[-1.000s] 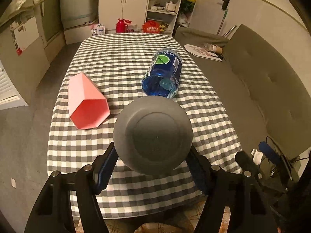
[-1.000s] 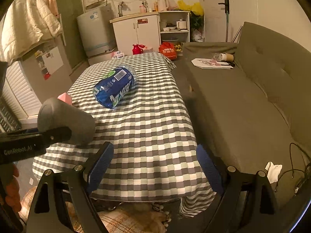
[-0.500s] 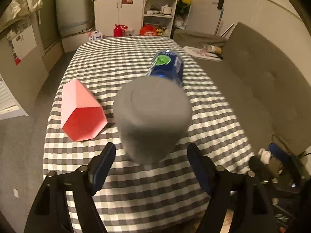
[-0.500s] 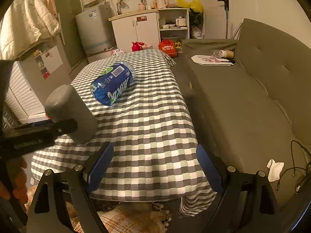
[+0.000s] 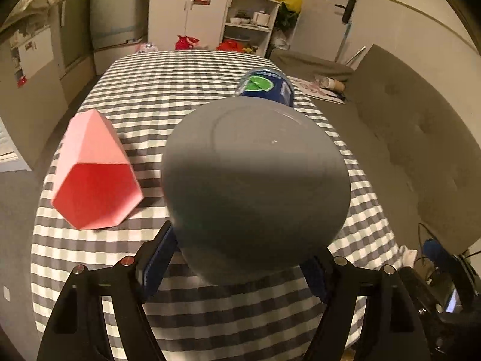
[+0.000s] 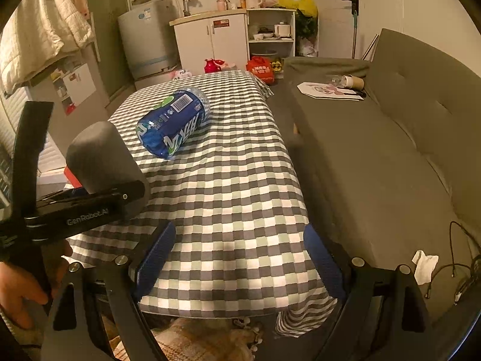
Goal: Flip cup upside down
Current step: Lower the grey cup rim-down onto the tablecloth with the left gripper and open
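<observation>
Our left gripper (image 5: 240,258) clamps the grey cup (image 5: 255,186), which has tipped from base-toward-camera a second ago to base tilting upward and away now, held above the near part of the checked tablecloth (image 5: 186,84). We judge the flip mostly done; lowering it mouth-down remains. Our right gripper (image 6: 237,258) hangs wide and empty. The pink cup (image 5: 93,174) lies left, the blue bottle (image 6: 174,123) farther back.

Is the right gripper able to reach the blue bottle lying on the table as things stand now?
Probably yes. The right gripper is open and holds nothing, and only bare checked tablecloth lies between it and the blue bottle. The grey cup in the left gripper is off to the side.
</observation>
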Demonstrator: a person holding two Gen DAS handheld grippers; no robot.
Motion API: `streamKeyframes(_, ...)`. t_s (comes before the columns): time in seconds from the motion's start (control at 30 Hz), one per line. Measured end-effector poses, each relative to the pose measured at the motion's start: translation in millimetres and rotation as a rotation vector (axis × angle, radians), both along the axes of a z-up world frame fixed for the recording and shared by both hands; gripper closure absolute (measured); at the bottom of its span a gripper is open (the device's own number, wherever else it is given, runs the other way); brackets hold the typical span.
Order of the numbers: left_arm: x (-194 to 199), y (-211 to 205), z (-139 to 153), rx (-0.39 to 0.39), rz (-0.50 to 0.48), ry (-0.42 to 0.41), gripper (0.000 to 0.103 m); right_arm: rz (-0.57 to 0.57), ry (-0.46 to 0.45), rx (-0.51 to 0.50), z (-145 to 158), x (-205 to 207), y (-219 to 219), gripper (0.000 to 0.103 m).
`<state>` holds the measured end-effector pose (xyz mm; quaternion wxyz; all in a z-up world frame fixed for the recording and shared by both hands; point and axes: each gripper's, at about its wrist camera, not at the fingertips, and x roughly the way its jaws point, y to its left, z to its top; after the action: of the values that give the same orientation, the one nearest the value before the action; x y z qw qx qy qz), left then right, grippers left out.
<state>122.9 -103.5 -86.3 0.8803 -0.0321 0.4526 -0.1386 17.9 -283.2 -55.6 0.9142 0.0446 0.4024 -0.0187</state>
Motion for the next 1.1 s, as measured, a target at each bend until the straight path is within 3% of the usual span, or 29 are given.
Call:
streamKeyframes(0.27, -5.6, 6.8, -3.1, 0.048, 0.012, 0.046, 0.018, -0.003, -0.001, -0.013, 7.2, -0.7, 3.4, 0.016)
streamKeyframes(0.4, -25.9, 15.4, 4.9, 0.087, -0.001, 0.027, 0.017, 0.001, -0.014, -0.008, 16.8, -7.3, 8.9, 0.016)
streamKeyframes(0.53, -47.2, 30.5, 20.3, 0.076, 0.014, -0.001, 0.017, 0.033, -0.048, -0.012, 32.5, -17.8, 22.0, 0.016)
streamKeyframes(0.77, -84.8, 58.6, 65.8, 0.083, 0.072, -0.158, 0.017, 0.091, -0.147, -0.030, 63.7, -39.7, 46.6, 0.016)
streamKeyframes(0.83, -96.4, 67.5, 80.7, 0.078, 0.102, -0.226, 0.012, 0.101, -0.182, -0.031, 70.6, -44.1, 51.5, 0.015)
streamKeyframes(1.03, -120.8, 87.8, 101.6, 0.083, 0.191, -0.409, 0.006, 0.095, -0.300, -0.041, 78.2, -53.1, 60.7, 0.001)
streamKeyframes(1.1, -126.3, 91.4, 103.2, 0.091, 0.208, -0.451, 0.005, 0.082, -0.324, -0.056, 77.4, -53.4, 63.5, 0.000)
